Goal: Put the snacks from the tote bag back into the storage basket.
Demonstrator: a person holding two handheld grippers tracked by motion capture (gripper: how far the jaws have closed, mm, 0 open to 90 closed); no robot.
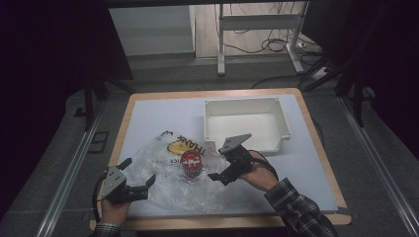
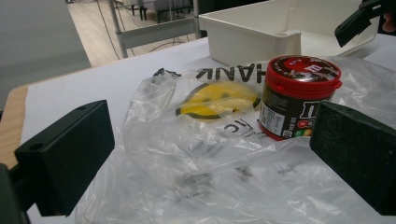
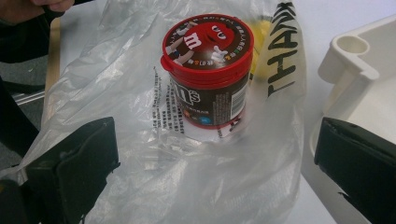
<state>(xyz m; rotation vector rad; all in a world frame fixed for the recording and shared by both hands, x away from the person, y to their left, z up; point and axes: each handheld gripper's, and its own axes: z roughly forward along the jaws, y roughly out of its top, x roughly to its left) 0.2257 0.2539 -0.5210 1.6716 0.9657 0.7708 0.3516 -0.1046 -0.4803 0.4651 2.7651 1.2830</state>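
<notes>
A clear plastic bag (image 1: pixel 168 182) with a yellow smiley and black "THANK" print lies crumpled on the white table top (image 1: pixel 148 118). A candy jar (image 1: pixel 191 164) with a red lid stands upright at the bag's middle. Folds of plastic cover its base, and I cannot tell if it is inside the bag. My left gripper (image 1: pixel 138 173) is open at the bag's near-left edge, seen over the bag (image 2: pixel 196 149) with the jar (image 2: pixel 299 98) ahead. My right gripper (image 1: pixel 218 164) is open just right of the jar (image 3: pixel 208 70), its jaws wide over the bag (image 3: pixel 140 116).
A white open bin (image 1: pixel 247 123) stands at the back right, just behind my right gripper, its corner (image 3: pixel 359 70) close to the right jaw. The table's wooden edge (image 1: pixel 232 219) runs along the front. A desk frame and cables (image 1: pixel 257 34) stand beyond.
</notes>
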